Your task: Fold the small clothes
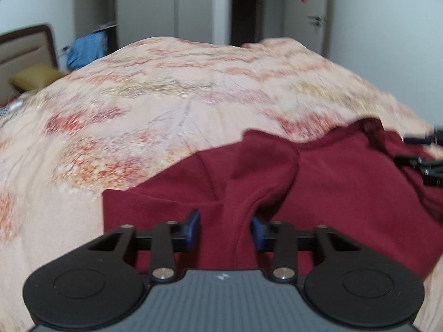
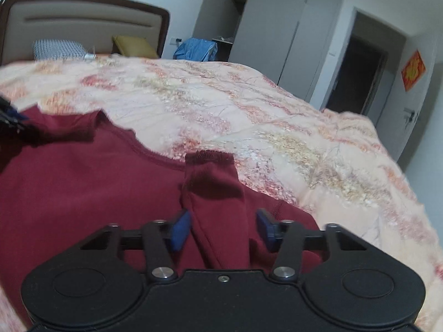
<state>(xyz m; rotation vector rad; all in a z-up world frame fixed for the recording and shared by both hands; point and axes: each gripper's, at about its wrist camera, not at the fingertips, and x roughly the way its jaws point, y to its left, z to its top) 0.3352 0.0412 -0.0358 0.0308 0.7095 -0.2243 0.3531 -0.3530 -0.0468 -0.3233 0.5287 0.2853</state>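
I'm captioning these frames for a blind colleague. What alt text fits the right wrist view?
A dark red top lies on a floral bedspread, with a raised fold of it between the blue pads of the right gripper. Behind are a padded headboard, grey wardrobes and a dark doorway.

Home bedroom. Bed with floral quilt [image 2: 277, 127], padded headboard [image 2: 83, 25], pillows [image 2: 58, 49] against it. Grey wardrobe [image 2: 279, 41], one door open, by white wall. Dark doorway [image 2: 357, 74]; red paper decoration [image 2: 413, 69] on door beside it.
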